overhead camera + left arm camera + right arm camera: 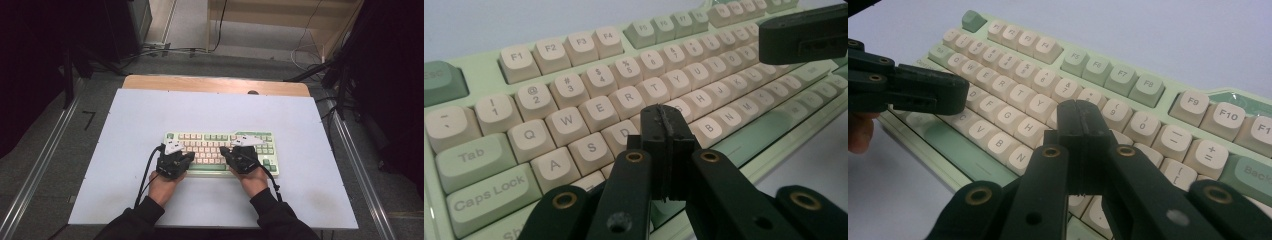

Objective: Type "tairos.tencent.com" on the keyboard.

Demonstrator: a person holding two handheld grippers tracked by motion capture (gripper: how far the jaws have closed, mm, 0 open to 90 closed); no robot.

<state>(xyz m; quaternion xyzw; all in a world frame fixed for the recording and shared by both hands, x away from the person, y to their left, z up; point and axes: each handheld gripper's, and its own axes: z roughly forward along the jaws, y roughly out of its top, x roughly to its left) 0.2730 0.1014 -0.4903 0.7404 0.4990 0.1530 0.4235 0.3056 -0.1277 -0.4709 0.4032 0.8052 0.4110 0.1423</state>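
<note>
A keyboard [207,145] with a pale green case and cream and green keys lies in the middle of the white table. My left gripper [191,155] hovers over its left half, jaws shut with nothing between them. In the left gripper view, the left gripper [666,116] has its tips over the D and F keys of the keyboard [574,95]. My right gripper [223,149] is over the middle-right keys, also shut and empty. From the right gripper view, the right gripper [1079,107] sits above the keyboard [1013,75] near the J and K keys, with the left gripper [955,92] at the left.
The white table top [140,115] has bare room on all sides of the keyboard. A wooden edge [215,82] runs along the far side. Metal rails [45,165] flank the table, with cables on the floor beyond.
</note>
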